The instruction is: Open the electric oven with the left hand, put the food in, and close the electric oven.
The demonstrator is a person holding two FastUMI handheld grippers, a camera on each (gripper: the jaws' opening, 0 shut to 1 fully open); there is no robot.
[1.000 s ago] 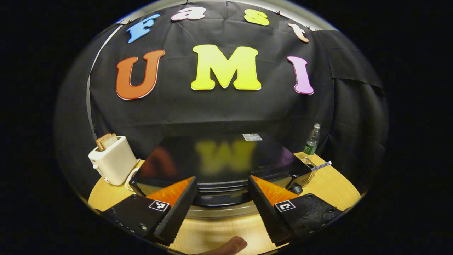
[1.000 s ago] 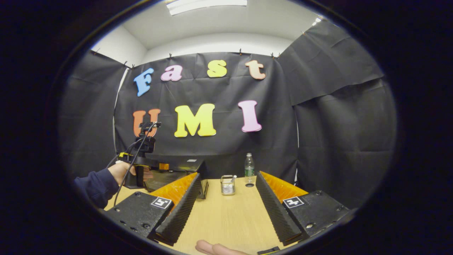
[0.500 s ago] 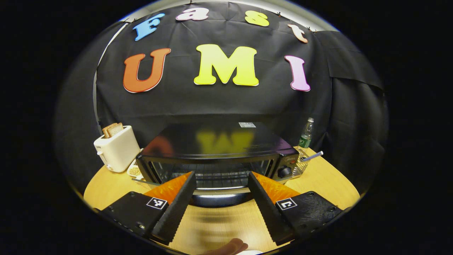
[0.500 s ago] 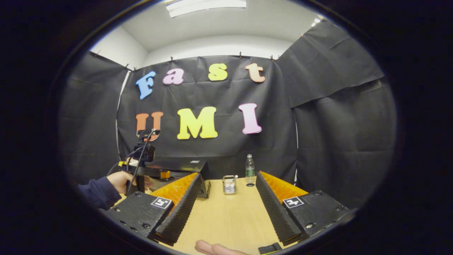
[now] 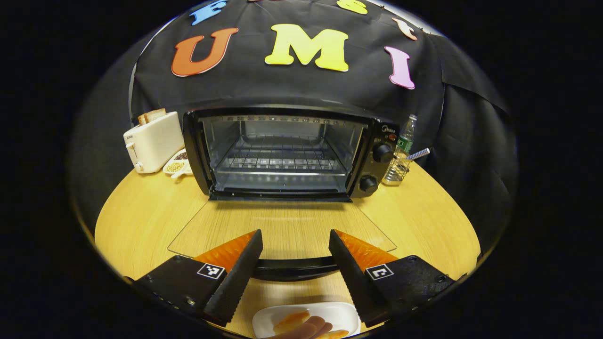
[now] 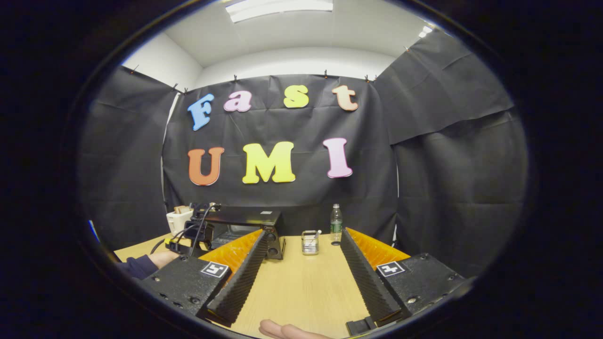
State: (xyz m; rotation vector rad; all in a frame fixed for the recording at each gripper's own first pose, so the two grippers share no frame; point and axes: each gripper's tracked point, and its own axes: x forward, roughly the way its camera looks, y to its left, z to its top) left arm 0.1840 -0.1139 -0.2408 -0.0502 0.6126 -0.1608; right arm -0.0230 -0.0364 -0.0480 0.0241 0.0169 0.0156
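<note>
In front of the electric oven, its glass door lies fully down, flat over the wooden table, and my left gripper has its two fingers spread wide on either side of the door handle. The handle passes between my fingers, but I cannot tell if either one touches it; I judge that I am not gripping it. The food is on a white plate just in front of the handle, on the side away from the oven, at the bottom edge of the left gripper view, with a fingertip partly over it. The wire rack inside the oven is bare, so I judge the opening step is done and loading comes next. My right gripper hangs over the table to the right of the oven, its fingers wide apart and holding nothing. Some risks I see from here. The plate is very close to the open door, so a low reach for it could knock the handle or push the door. The food must travel over the whole glass door to reach the rack; if the grip on it is weak or tilted, it may slip and fall on the glass. Right of the oven stand a small wire basket and a water bottle, which a wide swing of the right gripper could tip.
</note>
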